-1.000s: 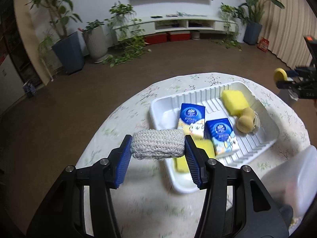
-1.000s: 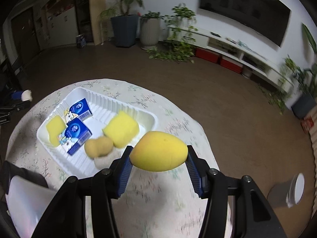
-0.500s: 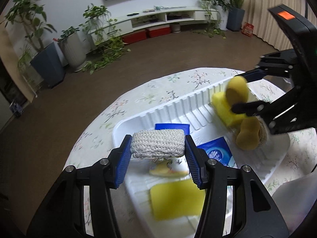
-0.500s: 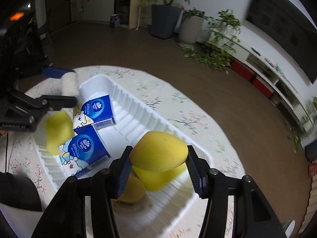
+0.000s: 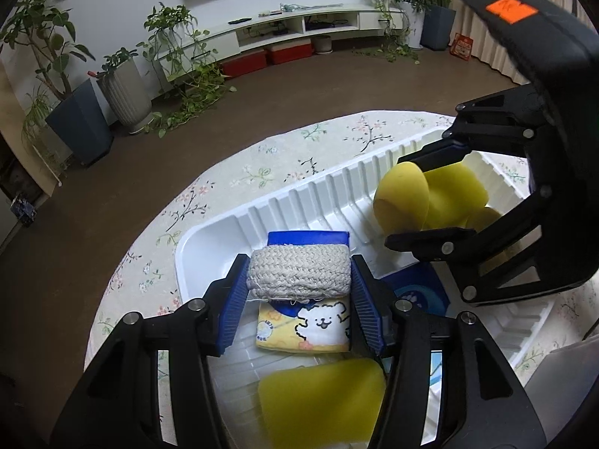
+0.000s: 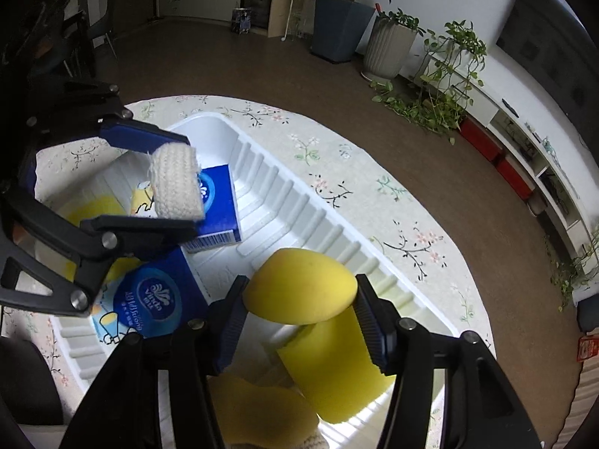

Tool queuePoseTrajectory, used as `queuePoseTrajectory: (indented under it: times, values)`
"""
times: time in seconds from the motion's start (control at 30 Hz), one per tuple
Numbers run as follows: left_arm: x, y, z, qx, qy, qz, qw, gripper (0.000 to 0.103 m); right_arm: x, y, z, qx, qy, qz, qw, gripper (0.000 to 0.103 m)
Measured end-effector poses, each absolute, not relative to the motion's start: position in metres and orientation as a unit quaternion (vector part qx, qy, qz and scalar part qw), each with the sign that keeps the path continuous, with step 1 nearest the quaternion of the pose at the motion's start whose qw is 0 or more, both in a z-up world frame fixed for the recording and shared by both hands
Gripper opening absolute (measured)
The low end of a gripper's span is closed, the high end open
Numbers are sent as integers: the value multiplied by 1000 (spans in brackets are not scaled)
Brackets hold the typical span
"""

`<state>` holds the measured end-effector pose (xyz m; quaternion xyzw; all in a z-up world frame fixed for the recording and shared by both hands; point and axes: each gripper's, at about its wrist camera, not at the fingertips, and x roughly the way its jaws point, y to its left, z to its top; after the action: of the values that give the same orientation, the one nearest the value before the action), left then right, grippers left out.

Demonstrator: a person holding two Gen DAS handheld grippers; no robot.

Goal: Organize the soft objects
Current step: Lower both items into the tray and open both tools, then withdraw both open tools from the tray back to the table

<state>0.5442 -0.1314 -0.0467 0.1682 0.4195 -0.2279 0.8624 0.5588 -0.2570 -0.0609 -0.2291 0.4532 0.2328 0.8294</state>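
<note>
Left wrist view
Left gripper (image 5: 299,284): pinching a knitted off-white pad (image 5: 299,271) between its blue pads, held above the near-left part of the white ribbed tray (image 5: 209,239).
Under the pad: a blue tissue pack (image 5: 309,237) with a yellow cartoon-dog panel lies in the tray directly below the held pad.
Near edge: a flat yellow sponge (image 5: 322,404) lies in the tray, close to the camera between the gripper arms.
Right gripper (image 5: 411,202): reaches in from the right over the far-right part of the tray, clamped on a yellow egg-shaped sponge (image 5: 402,198).
Behind the egg sponge: a yellow block sponge (image 5: 455,198) rests in the tray at the far right.
Second pack: another blue tissue pack (image 5: 421,292) shows partly between the two grippers.
Table (image 5: 262,172): round, covered in a floral cloth, with the tray on it.

Right wrist view
Right gripper (image 6: 299,299): its pads press both sides of the yellow egg-shaped sponge (image 6: 299,286), held over the near-right part of the tray (image 6: 322,224).
Below it: the yellow block sponge (image 6: 337,370) lies in the tray, near the camera.
Left gripper (image 6: 172,187): at left, gripping the knitted off-white pad (image 6: 176,181) above the far-left part of the tray.
Tissue packs: one blue tissue pack (image 6: 217,209) lies just right of the pad; the other blue tissue pack (image 6: 149,301) lies nearer, left of the egg sponge.
Table (image 6: 374,187): floral cloth visible to the right of the tray.
</note>
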Motion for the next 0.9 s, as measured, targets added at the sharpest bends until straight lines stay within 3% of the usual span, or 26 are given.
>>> queuePoseTrajectory:
  times: [0.2, 0.4, 0.5, 0.67, 0.9]
  values:
    - [545, -127, -48, 159, 422, -221, 865, 58, 558, -255, -62, -232, 448, 229, 832, 62]
    - [544, -125, -48, 153, 424, -223, 864, 82, 556, -258, -60, -224, 445, 223, 838, 80]
    - [543, -122, -45, 150, 416, -221, 869, 102, 554, -261, -56, -222, 441, 220, 841, 88]
    - [541, -116, -39, 143, 413, -206, 876, 103, 547, -273, -43, -209, 428, 217, 852, 103]
    - [534, -100, -17, 122, 393, -179, 894, 103, 539, -300, -28, -184, 422, 188, 867, 103]
